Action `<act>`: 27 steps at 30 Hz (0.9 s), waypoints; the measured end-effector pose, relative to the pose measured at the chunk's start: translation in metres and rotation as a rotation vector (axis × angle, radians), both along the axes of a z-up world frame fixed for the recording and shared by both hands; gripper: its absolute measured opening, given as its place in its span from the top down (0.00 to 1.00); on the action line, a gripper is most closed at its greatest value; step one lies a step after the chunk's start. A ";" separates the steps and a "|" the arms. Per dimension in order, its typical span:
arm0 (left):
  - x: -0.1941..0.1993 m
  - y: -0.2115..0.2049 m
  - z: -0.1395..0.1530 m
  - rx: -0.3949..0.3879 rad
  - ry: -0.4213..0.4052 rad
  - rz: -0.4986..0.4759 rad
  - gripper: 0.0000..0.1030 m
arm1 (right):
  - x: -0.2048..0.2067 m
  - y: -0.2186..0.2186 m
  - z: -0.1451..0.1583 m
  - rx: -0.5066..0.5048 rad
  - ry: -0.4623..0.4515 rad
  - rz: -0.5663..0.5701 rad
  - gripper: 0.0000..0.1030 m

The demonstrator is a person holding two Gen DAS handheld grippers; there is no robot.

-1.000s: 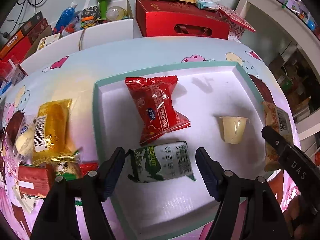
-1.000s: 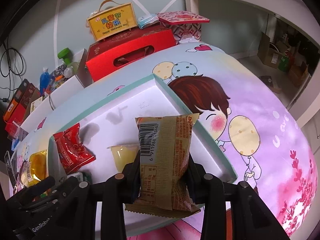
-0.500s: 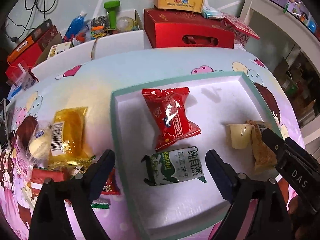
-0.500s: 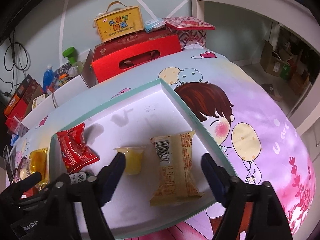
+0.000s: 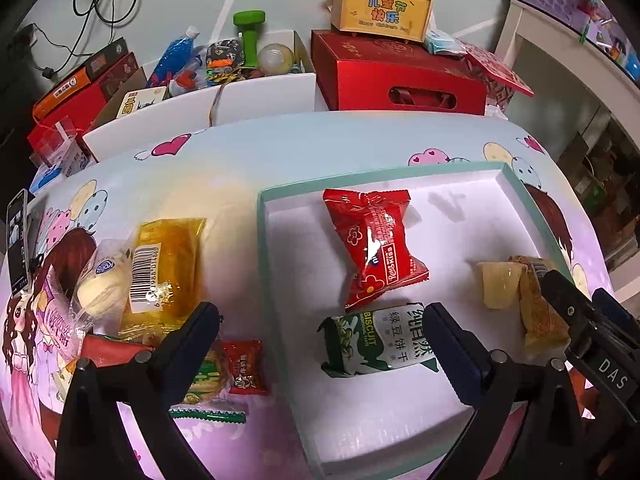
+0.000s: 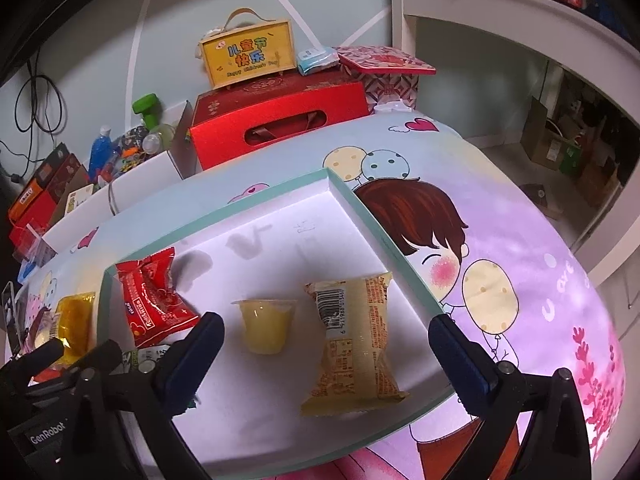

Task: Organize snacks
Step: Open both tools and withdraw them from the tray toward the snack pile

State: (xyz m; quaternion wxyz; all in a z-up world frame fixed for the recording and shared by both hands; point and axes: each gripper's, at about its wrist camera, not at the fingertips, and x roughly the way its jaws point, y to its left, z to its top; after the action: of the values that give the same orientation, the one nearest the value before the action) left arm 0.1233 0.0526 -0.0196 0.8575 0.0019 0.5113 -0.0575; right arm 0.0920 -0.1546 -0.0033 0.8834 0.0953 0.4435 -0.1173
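Left gripper (image 5: pixel 320 344) nearer the yellow packet (image 5: pixel 164 276), mid-left of frame, long axis upright; both grippers' fingers apart, empty.

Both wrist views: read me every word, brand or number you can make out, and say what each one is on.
"BISCUIT": green biscuit packet in the tray.
"Happy Children's Day", under large Chinese characters: yellow box on the red box.
"GenRobot": left hand-held gripper, seen from the right wrist.
"DAS": right hand-held gripper, seen from the left wrist.
Barcode digits on the tan packet and the yellow packet: too small to read surely.
Red packet: blurred.
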 end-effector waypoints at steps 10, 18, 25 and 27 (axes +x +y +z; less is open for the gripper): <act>-0.004 0.004 0.001 -0.015 -0.013 -0.019 0.02 | -0.002 0.009 0.006 -0.023 -0.033 0.025 0.00; -0.011 0.030 0.017 -0.040 -0.060 0.003 0.02 | -0.002 0.023 0.015 0.089 -0.079 0.070 0.00; -0.020 0.073 0.024 -0.010 -0.055 0.096 0.02 | -0.001 0.061 0.012 0.094 -0.036 0.162 0.00; -0.024 0.091 0.021 -0.010 -0.027 0.144 0.02 | -0.003 0.076 0.015 0.091 -0.043 0.199 0.00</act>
State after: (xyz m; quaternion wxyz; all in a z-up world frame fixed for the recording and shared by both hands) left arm 0.0998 0.1432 0.0013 0.8662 -0.0382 0.4983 0.0019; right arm 0.0891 -0.0786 0.0114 0.8948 0.0935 0.4366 -0.0067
